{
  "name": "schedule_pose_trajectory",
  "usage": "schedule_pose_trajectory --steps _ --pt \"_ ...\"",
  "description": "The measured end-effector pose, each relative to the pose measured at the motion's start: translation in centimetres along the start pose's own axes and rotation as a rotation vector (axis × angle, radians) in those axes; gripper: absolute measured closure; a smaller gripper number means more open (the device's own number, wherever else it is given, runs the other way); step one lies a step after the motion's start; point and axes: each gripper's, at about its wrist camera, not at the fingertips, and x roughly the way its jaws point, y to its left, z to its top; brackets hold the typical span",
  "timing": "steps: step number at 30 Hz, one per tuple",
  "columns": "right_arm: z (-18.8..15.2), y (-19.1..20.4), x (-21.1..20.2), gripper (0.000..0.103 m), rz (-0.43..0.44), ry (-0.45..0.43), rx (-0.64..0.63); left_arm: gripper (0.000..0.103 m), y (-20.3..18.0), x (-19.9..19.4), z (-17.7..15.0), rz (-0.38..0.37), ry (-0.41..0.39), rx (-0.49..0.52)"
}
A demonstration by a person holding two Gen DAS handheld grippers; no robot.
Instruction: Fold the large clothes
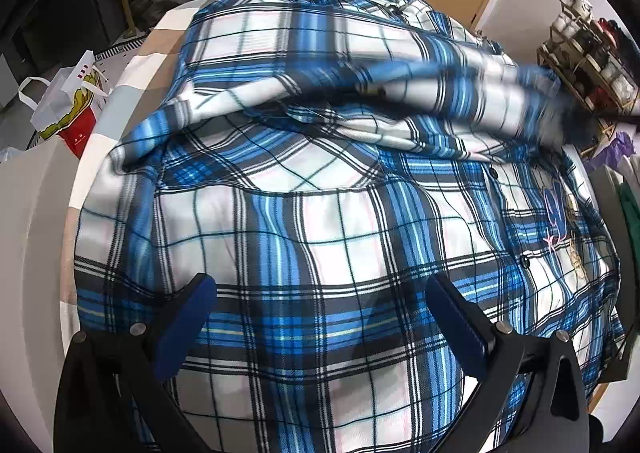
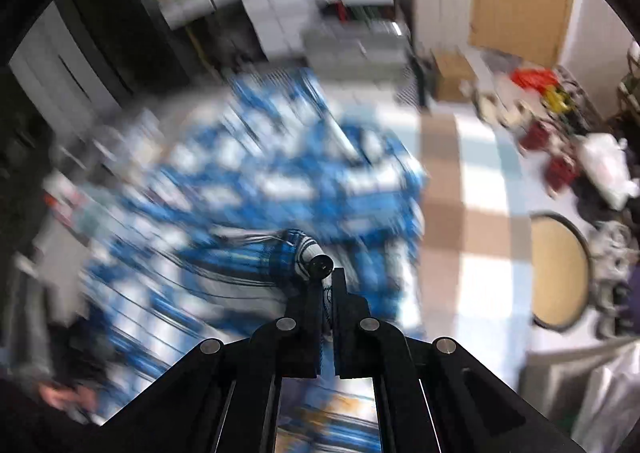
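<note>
The shirt point(image 1: 320, 181) is spread over the table point(image 1: 132, 65), a sleeve point(image 1: 360, 93) laid across its upper part. A paper bag point(image 1: 68, 109) is placed left of the table, a shelf rack point(image 1: 592, 61) to the right

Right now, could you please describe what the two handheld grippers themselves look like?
The left gripper has matte black angular arms with silver round rivets and bright blue pads lining its fingers. The right gripper has the same black linkage and silver rivets; no blue shows on it. No cables or markings are visible.
</note>
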Motion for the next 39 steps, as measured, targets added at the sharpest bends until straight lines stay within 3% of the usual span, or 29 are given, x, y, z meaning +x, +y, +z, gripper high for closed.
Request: schedule_pose_trajectory --steps 1,3,6,7,9,11,13,15,16,18,21,23,26,28,30,34,36,38,39 --pt "-0.9 0.0 2.2 0.100 -0.021 0.073 -0.017 0.001 0.1 -0.1 0.0 -0.002 0.000 -0.003" --pt "-2.7 0.7 5.0 0.099 -0.078 0.138 -0.095 0.001 0.4 -0.1 0.0 -0.007 0.000 -0.008" --pt "-3.7 1.3 5.8 0.092 -0.154 0.136 -0.129 0.001 0.5 0.0 0.0 -0.009 0.006 -0.011" --pt "-3.5 1.2 5.2 0.086 -0.165 0.120 -0.114 0.001 0.4 0.0 0.1 -0.012 0.007 -0.008" --pt "-2.7 0.9 3.4 0.084 -0.141 0.062 -0.061 0.001 0.0 -0.2 0.0 -0.012 0.002 0.000" --pt "-1.6 1.3 0.5 0.079 -0.117 -0.057 -0.020 0.001 -0.4 -0.3 0.0 -0.007 -0.005 0.011" --pt "-0.5 2.7 -1.7 0.046 -0.016 -0.167 -0.034 0.001 -0.6 -0.3 0.0 -0.010 -0.011 0.017" --pt "0.3 4.6 -2.3 0.037 -0.019 -0.250 -0.069 0.001 -0.5 -0.5 0.0 -0.012 -0.011 0.015" --pt "0.9 5.6 -1.8 0.037 -0.049 -0.277 -0.094 0.001 -0.4 -0.5 -0.1 -0.009 -0.016 0.019" --pt "1.8 6.3 0.4 0.037 -0.062 -0.242 -0.094 0.001 -0.4 -0.9 -0.1 -0.014 -0.030 0.023" --pt "2.6 5.5 6.1 0.039 -0.120 -0.126 -0.061 0.001 -0.4 -2.4 0.3 -0.055 -0.083 0.022" --pt "2.4 4.6 9.4 0.045 -0.137 -0.015 -0.041 0.001 -0.5 -4.2 0.9 -0.036 -0.161 0.034" --pt "2.0 3.6 7.5 0.046 -0.088 -0.099 0.001 0.001 -1.3 -7.5 3.4 -0.013 -0.311 0.064" --pt "1.4 2.9 4.7 0.044 -0.075 -0.185 0.018 0.001 -2.3 -8.1 6.4 0.038 -0.350 0.109" --pt "0.7 2.1 2.4 0.043 -0.047 -0.240 0.043 0.001 -3.6 -6.4 10.6 0.092 -0.317 0.168" --pt "-0.1 1.1 0.6 0.043 -0.002 -0.262 0.089 0.002 -3.8 1.7 16.5 0.121 -0.068 0.172" --pt "-0.3 1.8 1.1 0.042 -0.042 -0.244 0.078 0.017 -2.6 5.1 16.7 0.121 0.038 0.145" --pt "-0.3 2.0 3.3 0.041 -0.096 -0.204 0.073 0.019 -1.4 8.6 16.2 0.149 0.135 0.112" --pt "-0.4 1.7 4.3 0.041 -0.095 -0.187 0.077 0.015 -1.0 8.9 15.8 0.126 0.099 0.111"
